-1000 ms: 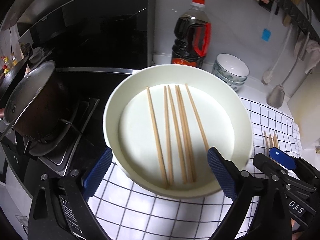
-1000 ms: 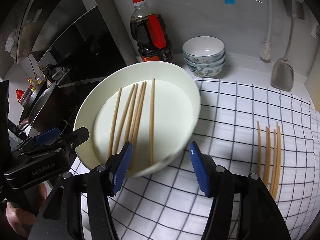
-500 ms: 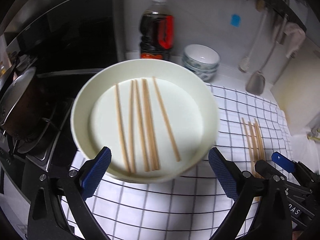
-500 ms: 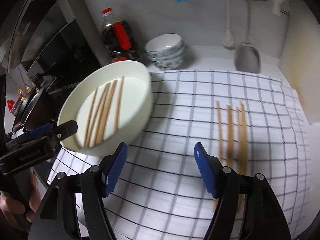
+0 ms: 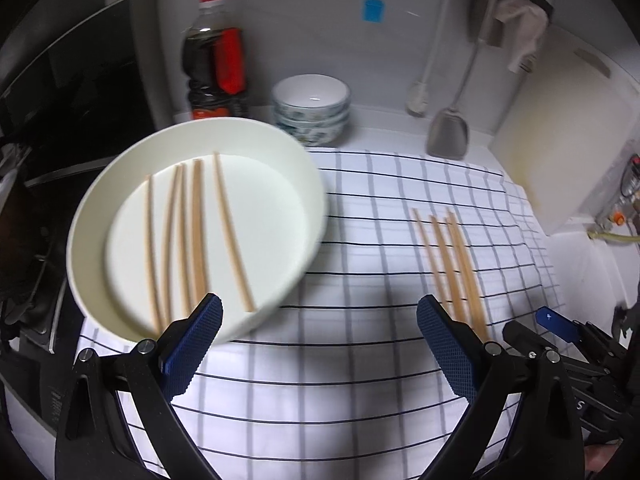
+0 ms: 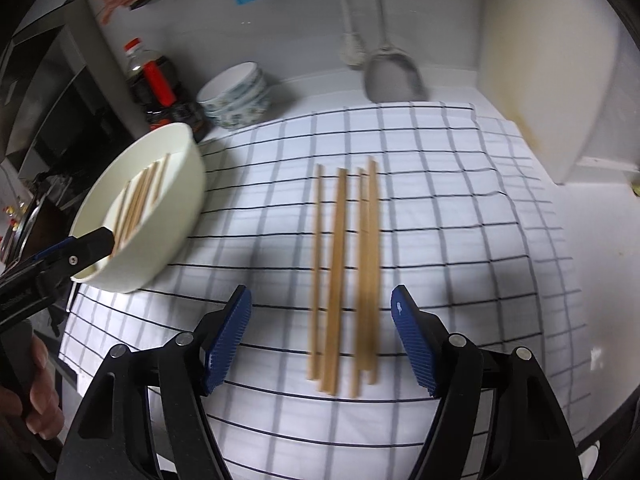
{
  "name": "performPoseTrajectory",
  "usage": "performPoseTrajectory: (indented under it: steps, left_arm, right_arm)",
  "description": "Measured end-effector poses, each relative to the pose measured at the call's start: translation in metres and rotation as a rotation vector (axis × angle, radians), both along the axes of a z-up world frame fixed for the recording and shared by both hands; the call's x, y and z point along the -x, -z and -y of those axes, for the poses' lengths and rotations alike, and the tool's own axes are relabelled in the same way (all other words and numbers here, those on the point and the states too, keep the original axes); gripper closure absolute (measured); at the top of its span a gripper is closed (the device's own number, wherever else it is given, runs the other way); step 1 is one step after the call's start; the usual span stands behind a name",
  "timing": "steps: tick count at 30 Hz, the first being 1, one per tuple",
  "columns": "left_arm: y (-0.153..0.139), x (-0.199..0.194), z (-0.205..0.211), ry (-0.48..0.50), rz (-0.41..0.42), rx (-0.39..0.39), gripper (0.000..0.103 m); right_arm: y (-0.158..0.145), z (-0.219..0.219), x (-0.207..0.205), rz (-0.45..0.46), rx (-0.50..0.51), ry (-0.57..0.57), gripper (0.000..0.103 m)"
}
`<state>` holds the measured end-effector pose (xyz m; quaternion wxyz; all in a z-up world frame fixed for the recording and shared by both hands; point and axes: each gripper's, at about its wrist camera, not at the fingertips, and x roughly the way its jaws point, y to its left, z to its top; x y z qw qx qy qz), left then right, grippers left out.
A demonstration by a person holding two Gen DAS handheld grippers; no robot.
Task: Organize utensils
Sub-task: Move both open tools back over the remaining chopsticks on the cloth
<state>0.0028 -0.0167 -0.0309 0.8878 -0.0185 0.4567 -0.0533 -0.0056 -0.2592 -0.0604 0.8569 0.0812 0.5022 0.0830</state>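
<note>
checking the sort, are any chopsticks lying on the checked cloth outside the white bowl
Yes, four chopsticks lie side by side on the checked cloth, apart from the white bowl.

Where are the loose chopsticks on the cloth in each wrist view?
Left wrist: chopsticks at right of centre, on the checked cloth.
Right wrist: chopsticks at centre, running up between the fingers.
Shared landmark: stacked bowls at the wall.

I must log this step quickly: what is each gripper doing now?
Left gripper: open, holding nothing.
Right gripper: open, holding nothing, above the chopsticks.
</note>
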Motion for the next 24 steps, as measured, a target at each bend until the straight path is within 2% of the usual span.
performPoseTrajectory:
  steps: [12, 24]
  left_arm:
    - [0.033, -0.009, 0.071, 0.083, -0.020, -0.036, 0.007]
    - [0.071, -0.025, 0.083, 0.064, -0.076, -0.067, 0.007]
  right_arm:
    - [0.041, 0.046, -0.008, -0.032, 0.051, 0.031, 0.034]
    - [0.068, 0.049, -0.021, -0.028, 0.047, 0.013, 0.034]
